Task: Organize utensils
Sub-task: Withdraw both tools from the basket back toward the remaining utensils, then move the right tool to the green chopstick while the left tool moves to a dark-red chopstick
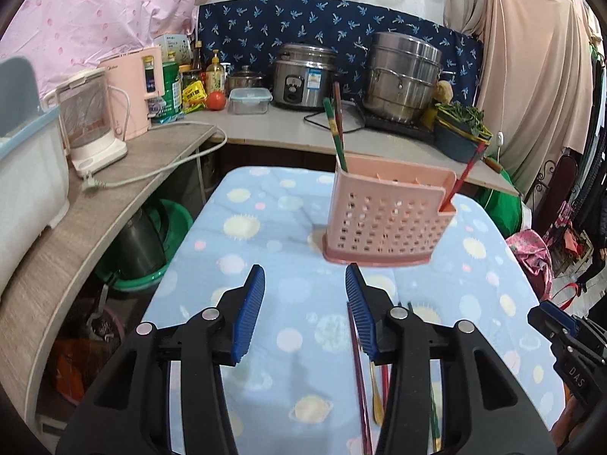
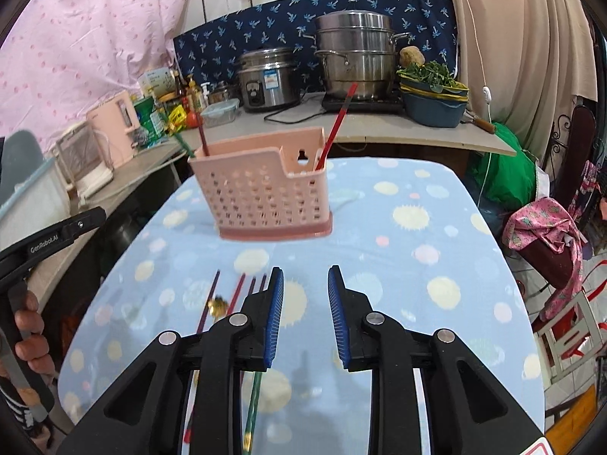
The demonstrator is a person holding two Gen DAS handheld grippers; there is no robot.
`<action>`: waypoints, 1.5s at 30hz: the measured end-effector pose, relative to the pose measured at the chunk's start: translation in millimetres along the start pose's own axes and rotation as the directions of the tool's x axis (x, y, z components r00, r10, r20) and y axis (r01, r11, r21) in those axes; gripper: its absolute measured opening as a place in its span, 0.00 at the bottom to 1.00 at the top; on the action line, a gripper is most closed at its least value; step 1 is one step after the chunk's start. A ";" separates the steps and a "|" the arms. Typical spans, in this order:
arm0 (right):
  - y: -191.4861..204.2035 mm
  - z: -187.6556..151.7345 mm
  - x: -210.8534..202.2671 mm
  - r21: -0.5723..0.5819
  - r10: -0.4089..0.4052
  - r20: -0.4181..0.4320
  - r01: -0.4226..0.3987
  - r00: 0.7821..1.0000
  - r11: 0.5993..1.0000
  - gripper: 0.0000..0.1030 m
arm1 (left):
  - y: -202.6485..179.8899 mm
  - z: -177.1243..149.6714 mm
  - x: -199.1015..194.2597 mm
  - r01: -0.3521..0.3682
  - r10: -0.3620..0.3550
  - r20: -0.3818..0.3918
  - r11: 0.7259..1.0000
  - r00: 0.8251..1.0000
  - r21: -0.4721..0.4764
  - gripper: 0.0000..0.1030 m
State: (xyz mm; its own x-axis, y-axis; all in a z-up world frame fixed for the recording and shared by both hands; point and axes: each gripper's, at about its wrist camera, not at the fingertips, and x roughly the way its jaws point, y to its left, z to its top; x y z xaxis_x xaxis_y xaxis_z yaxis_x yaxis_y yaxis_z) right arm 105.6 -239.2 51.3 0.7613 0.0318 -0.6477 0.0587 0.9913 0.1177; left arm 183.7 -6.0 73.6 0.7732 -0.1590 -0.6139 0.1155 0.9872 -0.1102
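Plainly, both grippers hang over the blue patterned cloth (image 1: pixel 288 204) on the worktop with nothing between their fingers. The left gripper (image 1: pixel 305 288) has its blue ribbed fingers (image 1: pixel 250 314) parted to a moderate gap, with only cloth showing in that gap. The right gripper (image 2: pixel 305 290) holds its fingers (image 2: pixel 275 311) narrower, also empty. Several loose chopsticks (image 2: pixel 212 295) lie on the cloth just left of the right gripper's left finger, running toward the camera, and a gold-coloured spoon (image 2: pixel 218 305) lies among them; a green chopstick (image 2: pixel 253 402) passes under that finger. From the left wrist view the same pile (image 1: pixel 358 371) sits under and just beside the right-hand finger. Farther out on the cloth stands a pink perforated utensil holder (image 1: pixel 387 220), upright on its darker base. 2 chopsticks (image 1: pixel 335 125) lean out of its left end, 1 green and 1 dark red, and 1 red chopstick (image 1: pixel 464 178) leans out of the small compartment at its right end. Behind the cloth runs a counter with a rice cooker (image 1: pixel 303 76), a steel steamer pot (image 1: pixel 402 76) and a pink kettle (image 1: pixel 132 91). A person's hand (image 2: pixel 26 326) grips the left gripper's handle at the edge of the right wrist view.
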 end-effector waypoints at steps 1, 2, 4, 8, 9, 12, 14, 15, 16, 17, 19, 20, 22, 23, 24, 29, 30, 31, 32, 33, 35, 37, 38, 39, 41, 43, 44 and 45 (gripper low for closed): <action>0.7 -5.9 -1.4 0.003 0.002 -0.008 -0.002 1.000 1.000 0.24 | 0.0 -6.0 -1.5 0.000 0.000 -0.005 1.000 1.000 0.002 0.41; 0.8 -11.7 -2.7 0.006 0.002 -0.014 -0.002 1.000 1.000 0.24 | -0.4 -11.7 -3.2 -0.002 0.002 -0.009 1.000 1.000 0.002 0.41; 1.6 -22.8 -5.4 0.009 -0.001 -0.025 0.001 1.000 1.000 0.24 | -0.9 -20.8 -5.0 0.000 0.000 -0.020 1.000 1.000 0.005 0.41; 1.5 -43.5 -8.8 0.019 -0.006 -0.051 0.007 0.999 1.000 0.24 | -2.2 -39.9 -9.3 0.006 -0.006 -0.047 1.000 0.999 0.009 0.41; 1.7 -47.8 -9.5 0.019 -0.010 -0.054 0.011 0.998 1.000 0.24 | -2.8 -44.0 -10.1 0.006 -0.006 -0.051 1.000 0.999 0.013 0.41; 4.7 -59.5 -12.6 0.010 -0.026 -0.062 0.027 0.998 1.000 0.24 | -4.4 -55.7 -12.8 0.008 -0.006 -0.063 1.000 0.998 0.020 0.41; 6.7 -65.6 -14.3 0.009 -0.030 -0.068 0.031 0.997 0.999 0.24 | -4.5 -62.9 -14.3 0.012 -0.010 -0.074 1.000 0.997 0.020 0.41; 7.1 -67.9 -14.9 0.008 -0.032 -0.070 0.033 0.997 0.999 0.24 | -4.6 -65.5 -15.0 0.013 -0.011 -0.078 1.000 0.997 0.020 0.41; 7.9 -70.9 -15.6 0.007 -0.036 -0.072 0.036 0.997 0.999 0.24 | -5.0 -68.1 -15.4 0.013 -0.011 -0.083 1.000 0.997 0.020 0.41; 7.8 -73.1 -15.8 0.009 -0.035 -0.076 0.036 0.997 0.999 0.24 | -4.7 -71.9 -15.7 0.015 -0.013 -0.090 1.000 0.996 0.019 0.41; 8.4 -78.8 -16.5 0.015 -0.031 -0.084 0.033 0.996 0.999 0.24 | -4.0 -77.3 -16.6 0.013 -0.011 -0.100 1.000 0.995 0.020 0.41; 8.9 -82.3 -16.7 0.016 -0.030 -0.089 0.032 0.996 0.999 0.24 | -3.6 -81.6 -17.2 0.013 -0.011 -0.107 1.000 0.994 0.022 0.41; 9.6 -87.9 -16.8 0.020 -0.029 -0.098 0.031 0.995 0.999 0.24 | -2.9 -87.4 -17.7 0.010 -0.007 -0.119 1.000 0.993 0.025 0.41; 9.7 -90.9 -16.5 0.023 -0.026 -0.103 0.029 0.994 0.999 0.24 | -3.0 -90.6 -17.5 0.008 -0.005 -0.128 1.000 0.992 0.028 0.41; 9.7 -94.2 -16.0 0.027 -0.023 -0.108 0.026 0.994 0.999 0.24 | -2.7 -94.4 -17.9 0.008 -0.004 -0.135 0.999 0.991 0.031 0.41; 13.1 -107.5 -9.0 0.035 -0.007 -0.143 0.012 0.990 0.999 0.24 | -1.8 -108.4 -16.9 0.016 -0.011 -0.161 0.999 0.987 0.030 0.41; 14.5 -110.0 -7.7 0.035 -0.002 -0.149 0.008 0.989 0.999 0.24 | -2.1 -111.5 -16.2 0.018 -0.013 -0.167 0.999 0.986 0.029 0.41; 16.4 -112.5 -6.4 0.033 0.001 -0.155 0.004 0.988 0.999 0.24 | -2.8 -113.3 -15.6 0.020 -0.014 -0.171 0.999 0.985 0.029 0.41; 18.8 -115.1 -4.8 0.031 0.004 -0.160 0.001 0.987 1.000 0.24 | -3.7 -116.5 -14.2 0.022 -0.016 -0.180 0.999 0.984 0.030 0.41; 20.5 -117.1 -3.3 0.030 0.009 -0.165 -0.004 0.986 1.000 0.24 | -4.2 -119.0 -13.4 0.024 -0.017 -0.186 0.999 0.982 0.031 0.41; 24.5 -121.0 -0.1 0.031 0.020 -0.176 -0.015 0.984 0.999 0.24 | -6.0 -123.6 -11.6 0.028 -0.021 -0.197 0.999 0.980 0.033 0.41; 28.5 -124.3 2.3 0.026 0.024 -0.184 -0.020 0.983 0.999 0.24 | -7.8 -127.3 -10.0 0.032 -0.024 -0.207 0.999 0.978 0.035 0.41; 30.5 -125.6 3.9 0.025 0.028 -0.188 -0.024 0.982 0.999 0.24 | -8.7 -129.2 -9.4 0.035 -0.027 -0.212 0.999 0.977 0.036 0.41; 31.8 -127.0 5.2 0.024 0.030 -0.191 -0.026 0.981 0.999 0.24 | -9.6 -131.5 -8.6 0.038 -0.028 -0.217 0.999 0.976 0.039 0.41; 34.3 -128.4 7.5 0.024 0.035 -0.195 -0.031 0.980 0.999 0.24 | -11.1 -134.3 -7.3 0.041 -0.031 -0.224 0.998 0.974 0.044 0.41; 35.3 -129.0 9.1 0.027 0.042 -0.198 -0.037 0.979 0.999 0.24 | -12.3 -136.0 -5.9 0.045 -0.034 -0.231 0.998 0.972 0.045 0.41; 36.4 -129.1 10.0 0.025 0.043 -0.199 -0.038 0.979 0.999 0.24 | -13.1 -137.1 -5.0 0.048 -0.036 -0.237 0.998 0.971 0.046 0.41; 37.4 -129.5 11.3 0.023 0.043 -0.201 -0.039 0.979 0.999 0.24 | -13.8 -137.9 -4.3 0.050 -0.037 -0.240 0.998 0.970 0.046 0.42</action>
State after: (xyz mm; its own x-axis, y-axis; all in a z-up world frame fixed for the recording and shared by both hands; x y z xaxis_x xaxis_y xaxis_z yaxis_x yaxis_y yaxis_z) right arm 32.8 -185.3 -49.1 0.6178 0.0995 -0.7800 0.0438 0.9861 0.1604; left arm 92.8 -20.9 -30.1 0.5961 -0.1946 -0.7789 0.1825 0.9776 -0.1046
